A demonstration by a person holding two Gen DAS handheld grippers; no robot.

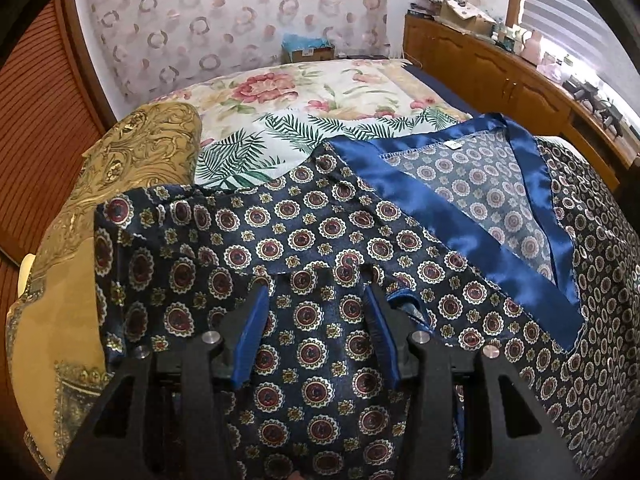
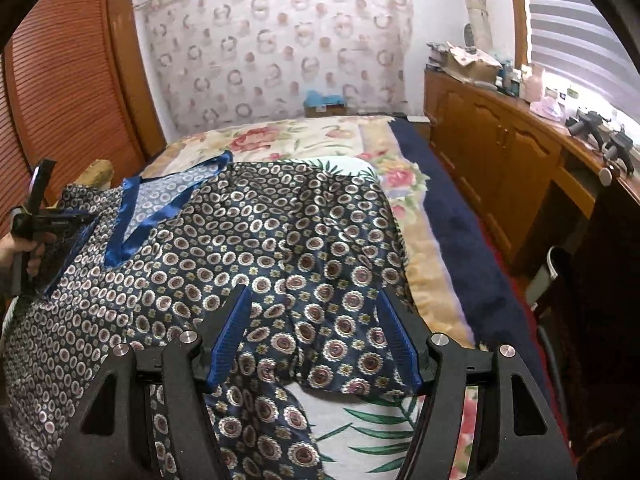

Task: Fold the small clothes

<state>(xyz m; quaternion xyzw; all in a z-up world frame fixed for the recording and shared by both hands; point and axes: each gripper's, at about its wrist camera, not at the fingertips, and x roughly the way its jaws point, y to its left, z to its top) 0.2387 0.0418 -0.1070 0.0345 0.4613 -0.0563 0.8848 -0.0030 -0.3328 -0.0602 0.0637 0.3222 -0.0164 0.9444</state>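
Both grippers point down at one garment (image 1: 320, 240), a navy top printed with red-and-white medallions, spread across the bed (image 1: 280, 92) with its blue satin neckline (image 1: 500, 236) showing in the right half of the left wrist view. My left gripper (image 1: 318, 300), at the bottom centre of that view, stands about half open. Patterned cloth fills the gap between its blue pads (image 1: 252, 332), but I cannot see the pads pressing on a fold, so I judge it holds nothing. My right gripper (image 2: 314, 300), at the bottom centre of its own view, is spread wider. It frames a bunched lobe of the cloth near the garment's lower right edge, and its pads stand apart from the fabric, so it grips nothing either.

I take the garment to lie flat, neckline up, so that its sides can be folded inward. Each gripper sits over its own side, which suits lifting the two edges together. The left gripper also shows at the left edge of the right wrist view, held in my hand (image 2: 16, 248).

Counted: one garment, two grippers, one gold patterned cushion (image 1: 132, 152) at the left of the left wrist view, and one leaf-print sheet (image 2: 384, 420) beneath the cloth.
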